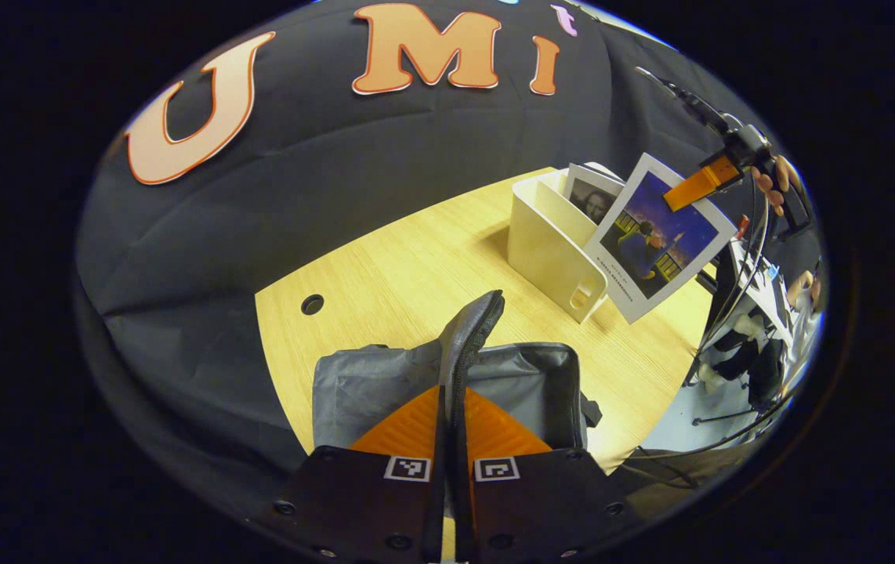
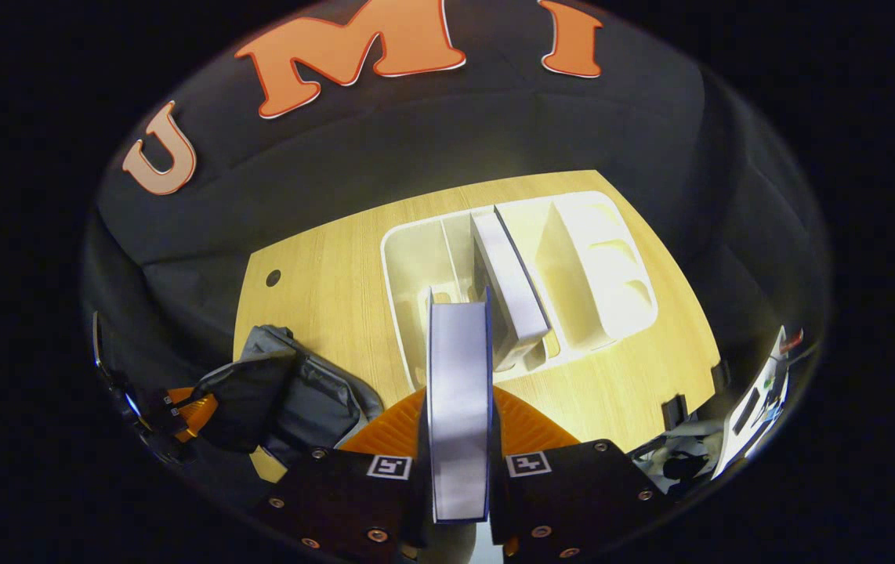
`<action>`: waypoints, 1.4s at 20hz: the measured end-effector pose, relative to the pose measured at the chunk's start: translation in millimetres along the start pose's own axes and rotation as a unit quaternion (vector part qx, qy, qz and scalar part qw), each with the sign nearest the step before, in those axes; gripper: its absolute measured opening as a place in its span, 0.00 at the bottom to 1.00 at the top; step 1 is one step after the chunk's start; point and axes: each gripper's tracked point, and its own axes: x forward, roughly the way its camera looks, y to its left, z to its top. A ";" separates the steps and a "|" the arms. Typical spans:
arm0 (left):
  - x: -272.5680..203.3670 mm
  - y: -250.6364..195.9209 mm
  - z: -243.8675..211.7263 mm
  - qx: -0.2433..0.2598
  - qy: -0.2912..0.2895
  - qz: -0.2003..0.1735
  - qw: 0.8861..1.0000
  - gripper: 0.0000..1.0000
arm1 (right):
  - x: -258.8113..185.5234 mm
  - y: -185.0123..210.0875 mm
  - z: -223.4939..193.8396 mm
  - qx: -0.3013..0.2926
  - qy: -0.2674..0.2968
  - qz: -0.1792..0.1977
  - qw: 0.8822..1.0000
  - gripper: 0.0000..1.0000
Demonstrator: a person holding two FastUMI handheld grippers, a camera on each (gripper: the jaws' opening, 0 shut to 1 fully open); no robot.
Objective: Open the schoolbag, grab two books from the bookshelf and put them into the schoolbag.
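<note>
Left claw (image 1: 454,407) clamped on bag (image 1: 526,388) flap, bag just beneath; right claw (image 2: 459,439) gripping book (image 2: 459,392), lifted above shelf (image 2: 596,266) ahead on tabletop (image 2: 322,290).

Bright overhead light, fisheye-warped edges

Bare table (image 1: 416,258) lies between schoolbag (image 1: 526,376) and bookshelf (image 1: 549,243).

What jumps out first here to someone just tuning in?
The book clamped edge-on in the right tongs, lifted above the white bookshelf, where another book stands in a slot. Next, the left tongs pinching the grey schoolbag flap, holding it open on the wooden table.
</note>
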 end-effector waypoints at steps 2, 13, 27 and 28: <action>3.8 -2.8 0.6 0.012 0.001 -0.009 1.000 0.06 | -14.6 -1.6 -19.2 0.024 -0.006 0.003 1.000 0.29; 8.4 -7.9 4.1 0.024 -0.002 -0.018 1.000 0.06 | -72.0 20.9 -74.2 0.134 -0.074 0.073 0.986 0.29; 6.6 -10.9 3.4 0.003 0.002 0.001 1.000 0.05 | -11.2 135.7 -116.5 0.237 -0.061 0.273 0.930 0.28; 5.9 -11.9 3.0 0.005 0.002 0.002 1.000 0.05 | -3.1 144.8 -118.6 0.248 -0.058 0.280 0.926 0.28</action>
